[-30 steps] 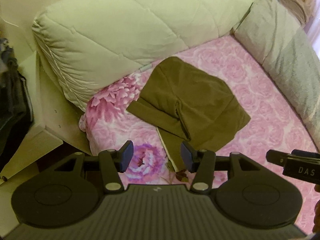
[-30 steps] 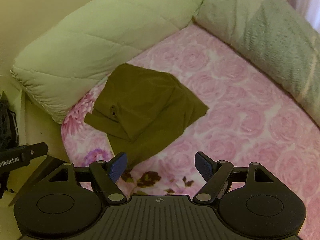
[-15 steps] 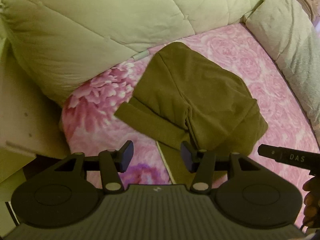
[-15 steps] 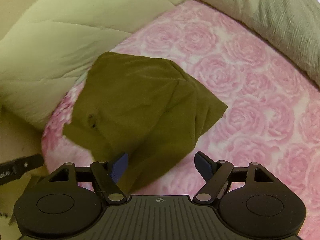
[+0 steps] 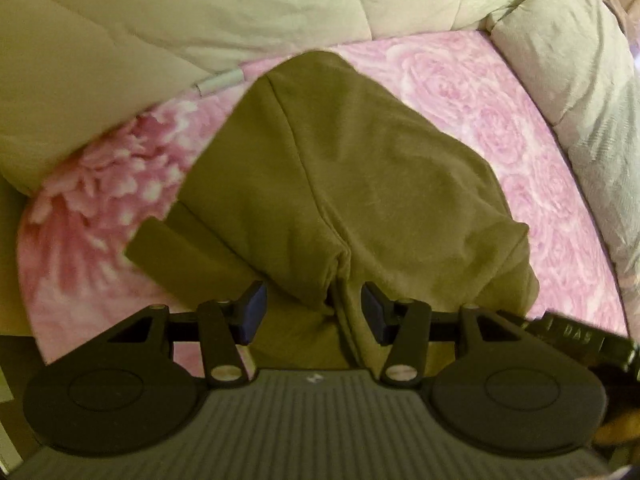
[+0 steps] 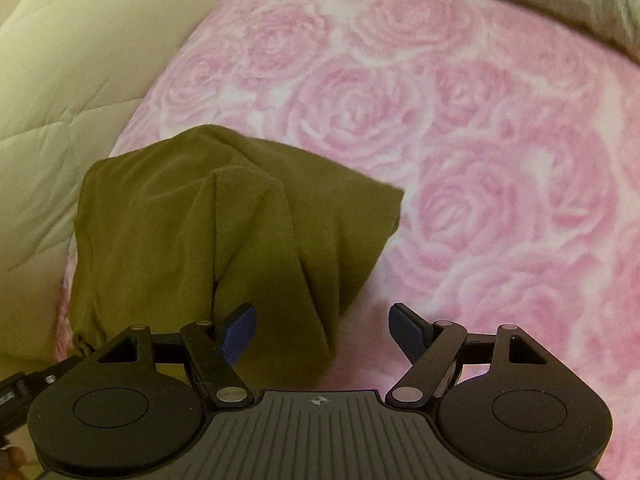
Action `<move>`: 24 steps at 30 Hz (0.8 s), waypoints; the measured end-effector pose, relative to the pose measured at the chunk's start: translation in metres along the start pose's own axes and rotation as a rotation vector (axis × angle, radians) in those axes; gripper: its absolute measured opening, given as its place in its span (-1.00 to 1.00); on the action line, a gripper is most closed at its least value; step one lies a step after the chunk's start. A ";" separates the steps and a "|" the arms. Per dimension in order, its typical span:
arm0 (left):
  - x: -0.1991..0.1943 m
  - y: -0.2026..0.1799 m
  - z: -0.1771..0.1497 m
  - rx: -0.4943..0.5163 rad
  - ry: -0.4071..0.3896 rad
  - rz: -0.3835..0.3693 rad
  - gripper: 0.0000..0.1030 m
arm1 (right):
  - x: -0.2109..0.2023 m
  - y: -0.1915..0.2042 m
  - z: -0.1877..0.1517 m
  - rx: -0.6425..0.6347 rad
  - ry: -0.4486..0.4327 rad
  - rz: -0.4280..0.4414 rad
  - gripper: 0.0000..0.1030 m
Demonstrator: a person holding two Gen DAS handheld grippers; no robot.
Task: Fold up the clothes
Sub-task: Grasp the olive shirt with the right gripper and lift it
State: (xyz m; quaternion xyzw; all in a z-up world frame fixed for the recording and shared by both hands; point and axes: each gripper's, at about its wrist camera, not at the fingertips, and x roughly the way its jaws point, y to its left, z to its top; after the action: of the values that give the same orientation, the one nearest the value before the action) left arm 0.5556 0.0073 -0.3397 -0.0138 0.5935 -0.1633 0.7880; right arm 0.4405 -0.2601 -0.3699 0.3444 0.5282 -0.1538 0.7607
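Left gripper (image 5: 312, 312) hangs low with its blue pads spread wide and nothing between them, straddling the near fold of the olive-green knit garment (image 5: 360, 184). Right gripper (image 6: 322, 332) is just as wide apart and empty, its left pad over the cloth's near corner. The garment lies bunched on the pink rose-print bedsheet (image 6: 460, 140), near the cream quilted duvet (image 5: 200, 20) along the bed's left edge.

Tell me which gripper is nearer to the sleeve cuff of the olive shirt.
Left. The left gripper is open just beside the sleeve cuff; the right gripper is open at the olive shirt's opposite corner.
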 end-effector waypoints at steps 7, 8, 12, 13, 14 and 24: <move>-0.010 -0.008 -0.002 0.016 0.004 -0.017 -0.21 | -0.011 0.015 -0.013 -0.099 -0.053 0.098 -0.90; -0.020 -0.011 -0.003 0.020 -0.010 -0.024 -0.21 | -0.020 0.014 -0.015 -0.095 -0.067 0.130 -0.90; -0.060 -0.023 -0.007 0.037 -0.063 -0.053 -0.21 | -0.073 0.010 -0.022 -0.045 -0.151 0.252 -0.91; -0.070 -0.026 -0.008 0.042 -0.076 -0.060 -0.21 | -0.091 0.009 -0.024 -0.035 -0.187 0.280 -0.92; -0.081 -0.029 -0.010 0.047 -0.090 -0.068 -0.21 | -0.111 0.008 -0.026 -0.024 -0.226 0.306 -0.92; -0.210 -0.115 -0.068 0.212 -0.245 -0.239 -0.20 | -0.332 -0.043 -0.086 0.066 -0.643 0.471 -0.92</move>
State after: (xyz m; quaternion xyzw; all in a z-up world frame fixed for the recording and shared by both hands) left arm 0.4132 -0.0326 -0.1398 -0.0210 0.4666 -0.3143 0.8264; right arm 0.2236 -0.2749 -0.1016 0.4147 0.1644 -0.0924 0.8902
